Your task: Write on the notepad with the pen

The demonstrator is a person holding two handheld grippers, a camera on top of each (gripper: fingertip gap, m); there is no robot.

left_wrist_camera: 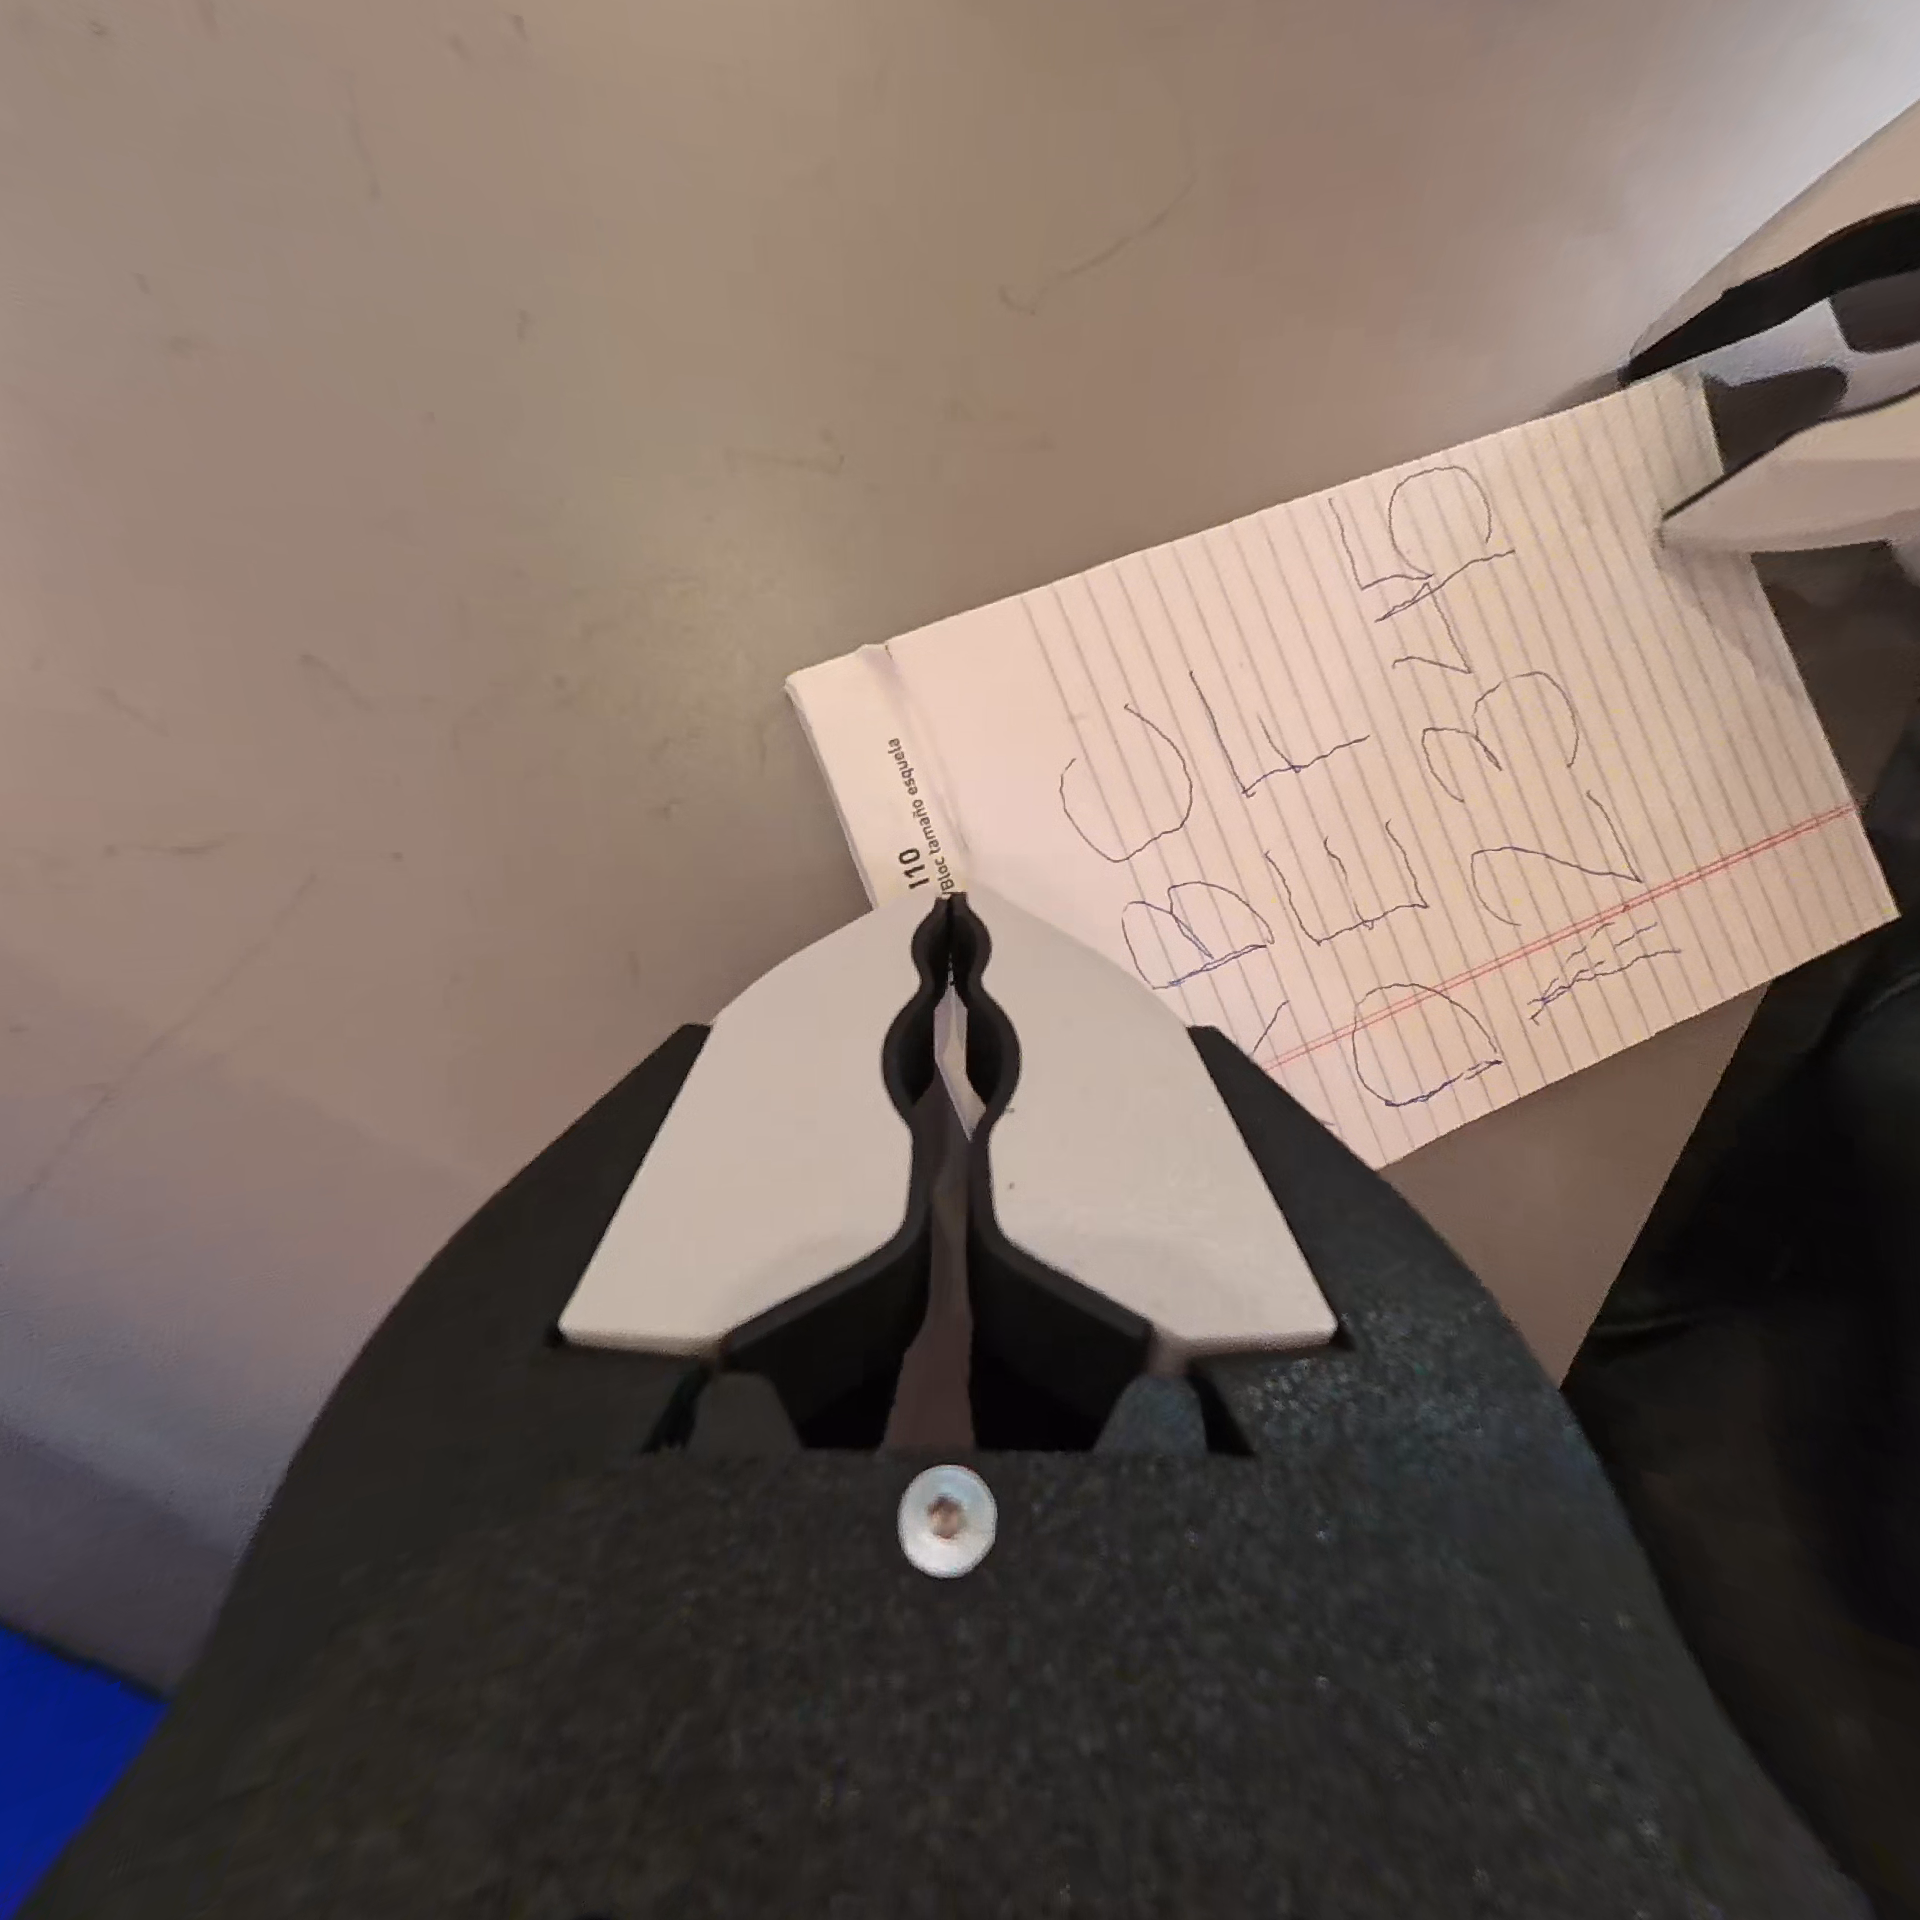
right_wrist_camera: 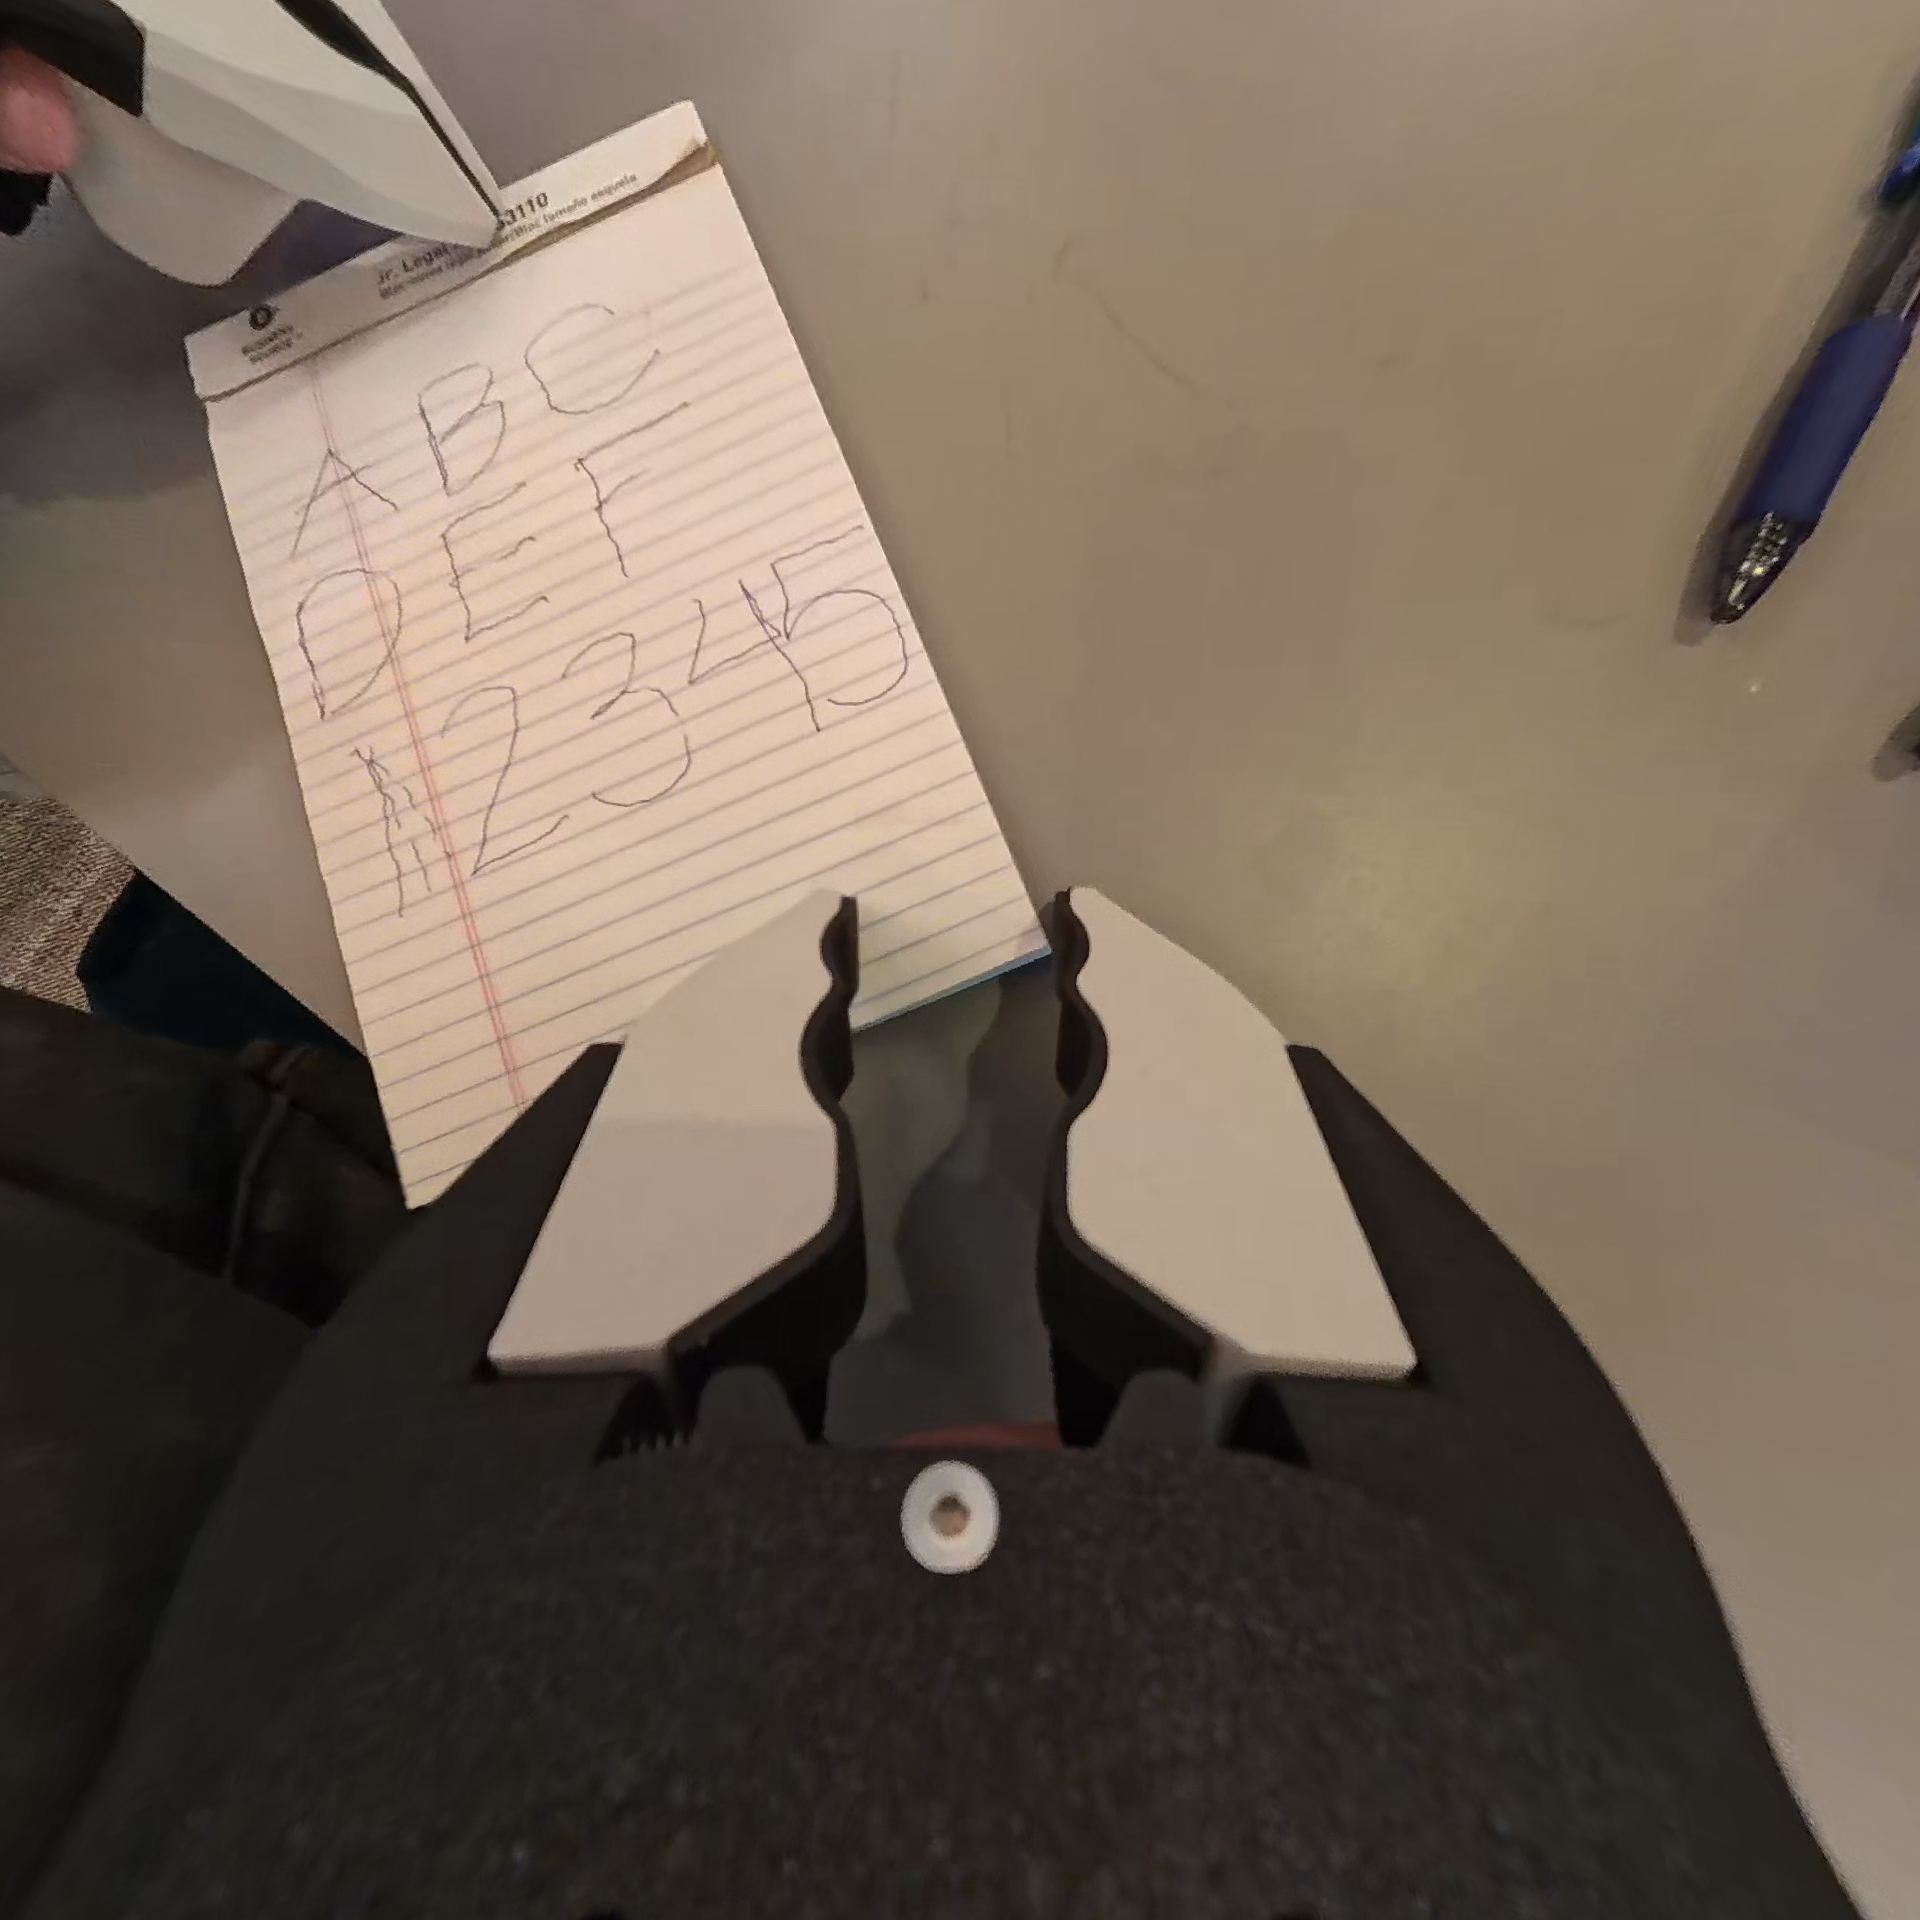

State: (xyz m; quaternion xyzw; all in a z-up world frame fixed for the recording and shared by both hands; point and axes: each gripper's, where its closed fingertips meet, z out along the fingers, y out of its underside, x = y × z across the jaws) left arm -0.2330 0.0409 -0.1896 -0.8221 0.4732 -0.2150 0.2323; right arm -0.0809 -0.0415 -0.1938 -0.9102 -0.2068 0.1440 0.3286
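A white lined notepad lies on the beige table, with blue handwritten letters and digits on its top page. It also shows in the left wrist view. My left gripper is shut, and its tips rest at the pad's header strip; it shows far off in the right wrist view. My right gripper is open and empty, just over the pad's lower right corner; it also shows in the left wrist view. A blue pen lies on the table to the right, apart from both grippers.
The beige table top is scuffed. The pad's near left corner overhangs the table edge, above a person's dark clothing. A blue patch shows below the table at the lower left. A grey object peeks in at the right edge. The gap from one gripper's tips to the other's is roughly 20 cm. My left tips are about 25 cm from the blue pen, my right tips only 15 cm.
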